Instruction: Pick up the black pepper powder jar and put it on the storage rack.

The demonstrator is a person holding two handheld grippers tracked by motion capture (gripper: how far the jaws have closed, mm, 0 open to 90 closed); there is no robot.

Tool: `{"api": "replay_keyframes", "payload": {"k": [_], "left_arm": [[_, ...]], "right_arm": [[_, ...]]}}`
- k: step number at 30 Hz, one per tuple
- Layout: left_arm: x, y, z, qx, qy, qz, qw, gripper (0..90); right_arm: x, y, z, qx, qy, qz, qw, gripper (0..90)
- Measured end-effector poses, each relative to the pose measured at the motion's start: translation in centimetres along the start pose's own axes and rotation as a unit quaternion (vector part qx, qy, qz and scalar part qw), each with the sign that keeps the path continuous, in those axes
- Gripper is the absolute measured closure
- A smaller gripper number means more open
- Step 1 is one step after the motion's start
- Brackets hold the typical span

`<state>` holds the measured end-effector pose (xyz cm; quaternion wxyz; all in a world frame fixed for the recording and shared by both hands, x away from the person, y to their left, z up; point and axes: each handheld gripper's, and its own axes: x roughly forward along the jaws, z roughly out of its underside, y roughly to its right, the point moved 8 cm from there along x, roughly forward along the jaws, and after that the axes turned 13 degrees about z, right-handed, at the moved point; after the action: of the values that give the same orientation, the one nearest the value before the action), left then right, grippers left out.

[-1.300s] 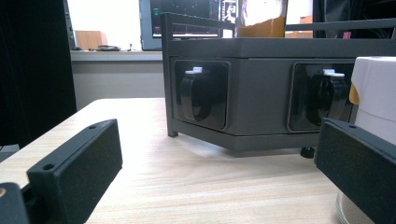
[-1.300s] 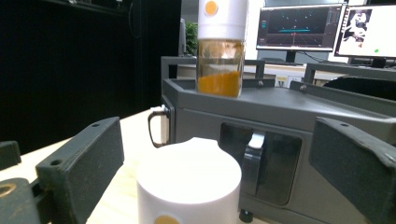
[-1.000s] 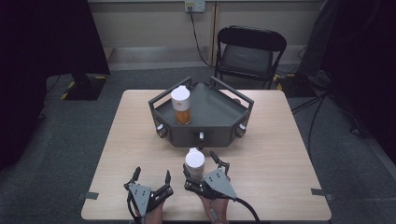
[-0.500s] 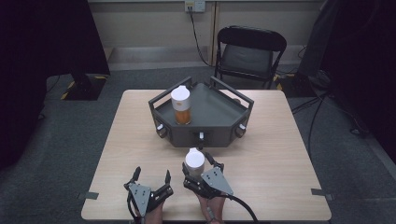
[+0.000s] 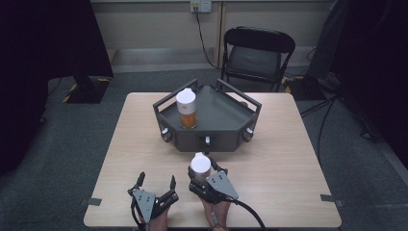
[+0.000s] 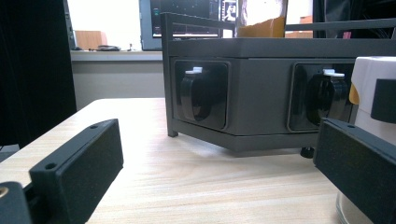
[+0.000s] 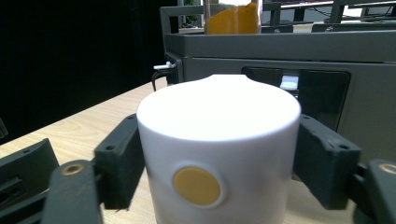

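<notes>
A jar with a white cap (image 5: 200, 162) stands on the table just in front of the dark grey tray (image 5: 226, 140). My right gripper (image 5: 201, 169) has just been closing and is now shut on it; both pads press the white cap (image 7: 219, 135) from the sides. A second white-capped jar of orange powder (image 5: 186, 109) stands upright in the tray's left part. My left gripper (image 5: 157, 179) rests open near the table's front edge, with nothing between its fingers; its own view faces the tray's front wall (image 6: 261, 93), with the gripped jar (image 6: 369, 79) at the right.
The wooden table (image 5: 288, 163) has bare surface left and right of the tray. A black folding chair (image 5: 255, 53) stands behind the table. The tray's raised rails (image 5: 169, 100) and front knobs (image 6: 201, 95) stick out toward me.
The right gripper's jaws have narrowed from wide apart onto the white-capped jar. The left gripper, the tray and its jar have stayed where they were.
</notes>
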<state>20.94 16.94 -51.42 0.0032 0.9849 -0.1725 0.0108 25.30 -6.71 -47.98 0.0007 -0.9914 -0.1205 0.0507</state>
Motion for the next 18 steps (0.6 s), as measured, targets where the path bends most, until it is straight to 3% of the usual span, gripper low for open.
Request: {"api": "replay_keyframes", "payload": {"k": [18], "left_arm": [[0.00, 0.00, 0.00, 0.000, 0.000, 0.000, 1.0000, 1.3]], "right_arm": [[-0.10, -0.12, -0.15, -0.008, -0.003, 0.003, 1.0000, 29.6]]}}
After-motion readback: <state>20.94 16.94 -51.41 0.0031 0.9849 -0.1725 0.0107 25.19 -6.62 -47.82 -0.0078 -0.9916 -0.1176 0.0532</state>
